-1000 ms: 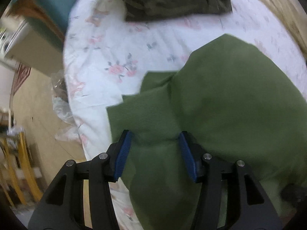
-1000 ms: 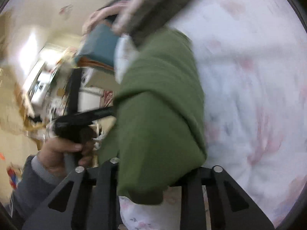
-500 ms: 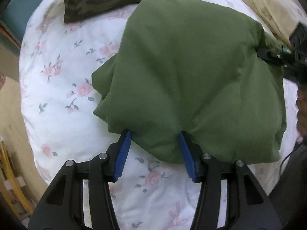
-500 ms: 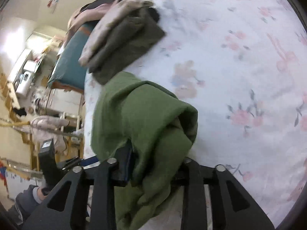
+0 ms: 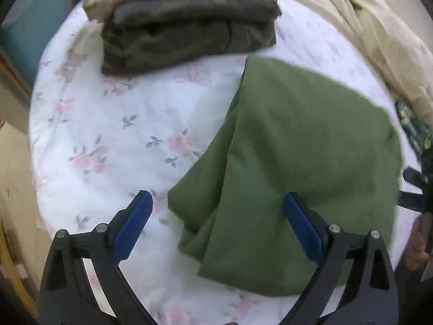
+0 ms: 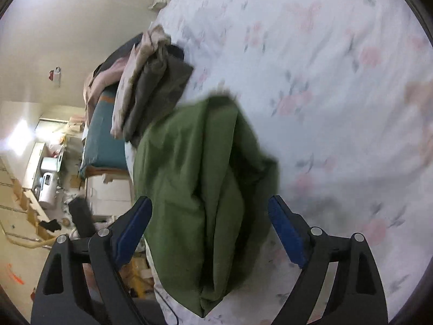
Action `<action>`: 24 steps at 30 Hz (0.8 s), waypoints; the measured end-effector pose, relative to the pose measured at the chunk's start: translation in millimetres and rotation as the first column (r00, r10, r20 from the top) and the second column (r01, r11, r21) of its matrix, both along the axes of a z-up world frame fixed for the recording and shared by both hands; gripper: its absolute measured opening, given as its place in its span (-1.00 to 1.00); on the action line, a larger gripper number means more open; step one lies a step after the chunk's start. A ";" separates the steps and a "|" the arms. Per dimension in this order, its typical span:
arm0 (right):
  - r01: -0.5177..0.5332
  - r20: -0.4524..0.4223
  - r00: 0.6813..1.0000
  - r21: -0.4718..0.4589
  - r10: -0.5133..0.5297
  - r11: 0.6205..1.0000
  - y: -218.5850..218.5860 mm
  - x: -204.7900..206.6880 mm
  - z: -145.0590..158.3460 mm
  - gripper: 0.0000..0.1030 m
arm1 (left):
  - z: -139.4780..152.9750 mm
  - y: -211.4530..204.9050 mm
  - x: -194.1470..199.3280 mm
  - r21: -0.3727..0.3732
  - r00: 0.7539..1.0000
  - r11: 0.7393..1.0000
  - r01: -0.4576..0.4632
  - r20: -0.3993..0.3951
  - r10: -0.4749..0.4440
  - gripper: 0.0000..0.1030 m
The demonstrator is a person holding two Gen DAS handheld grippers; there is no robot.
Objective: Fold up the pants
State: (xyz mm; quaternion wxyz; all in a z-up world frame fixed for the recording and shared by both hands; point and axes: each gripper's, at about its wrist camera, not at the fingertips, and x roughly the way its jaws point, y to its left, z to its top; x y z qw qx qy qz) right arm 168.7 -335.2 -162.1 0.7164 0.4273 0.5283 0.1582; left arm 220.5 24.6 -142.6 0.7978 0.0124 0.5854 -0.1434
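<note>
The green pants [image 5: 297, 157] lie folded in a thick bundle on the white flowered bed sheet [image 5: 113, 135]. My left gripper [image 5: 219, 224] is open, its blue pads either side of the bundle's near corner without gripping it. In the right wrist view the same pants [image 6: 200, 189] lie between the open jaws of my right gripper [image 6: 209, 227], near the bed's edge. The other gripper's black tip [image 5: 414, 189] shows at the right edge of the left wrist view.
A stack of folded dark and camouflage clothes [image 5: 186, 35] lies just beyond the pants, also seen in the right wrist view [image 6: 151, 86]. A beige quilt [image 5: 365, 32] is bunched at the far right. The bed edge drops to a cluttered floor [image 6: 48, 189] on the left.
Both grippers have opened and let go of the green pants, which now rest folded on the sheet. Both grippers have drawn back a little.
</note>
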 end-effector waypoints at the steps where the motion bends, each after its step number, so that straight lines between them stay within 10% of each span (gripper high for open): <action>1: -0.038 -0.017 0.999 -0.018 0.038 0.999 10.8 2.4 -7.4 0.74 | -9.9 -1.6 1.2 -0.013 1.000 1.000 0.006 -0.021 -0.007 0.87; 5: -0.129 -0.044 0.991 -0.028 0.128 0.991 37.2 8.7 -28.7 0.74 | -31.9 -2.9 6.5 -0.087 0.997 0.996 0.022 -0.072 -0.028 0.75; 8: -0.167 -0.012 0.986 -0.078 0.167 0.983 49.5 15.8 -25.7 0.59 | -31.0 -16.2 6.0 -0.088 0.991 0.989 0.115 -0.051 -0.120 -0.03; 12: -0.249 0.059 0.963 -0.187 0.263 0.950 70.6 24.5 -10.6 -0.39 | -25.9 -31.4 9.1 -0.025 0.991 0.993 0.116 -0.057 -0.117 -0.80; 24: -0.258 0.296 0.920 -0.038 0.258 0.965 50.6 19.5 64.7 -0.59 | 56.5 -22.3 -61.4 -0.083 0.996 0.997 -0.011 0.090 0.019 -0.88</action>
